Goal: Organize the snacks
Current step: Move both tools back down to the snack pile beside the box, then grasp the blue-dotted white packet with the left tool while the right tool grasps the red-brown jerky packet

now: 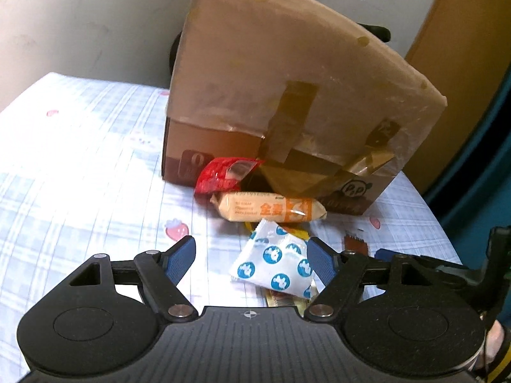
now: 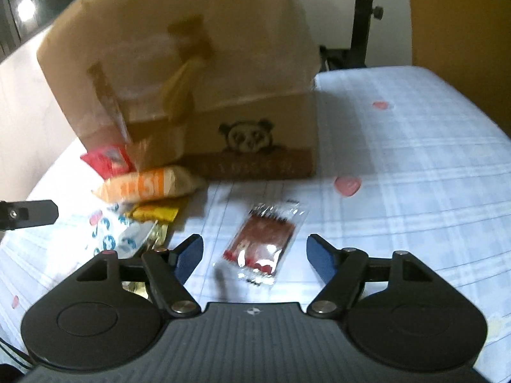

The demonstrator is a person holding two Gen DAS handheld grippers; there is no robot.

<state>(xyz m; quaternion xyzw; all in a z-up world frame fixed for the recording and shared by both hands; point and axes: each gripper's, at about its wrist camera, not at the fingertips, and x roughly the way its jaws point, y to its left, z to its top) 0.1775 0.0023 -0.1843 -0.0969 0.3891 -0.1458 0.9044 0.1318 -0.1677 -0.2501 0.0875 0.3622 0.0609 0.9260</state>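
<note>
Spread left claw (image 1: 250,257) around dotted white packet (image 1: 274,266); spread right claw (image 2: 254,257) around red sachet (image 2: 263,241).

Left claw (image 1: 252,257) and right claw (image 2: 254,253) angle downward, jaws apart.

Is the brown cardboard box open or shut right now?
Open. The brown cardboard box has its large flap raised and leaning forward, taped strips hanging loose. Its inside is hidden, so cannot tell full or empty.
</note>
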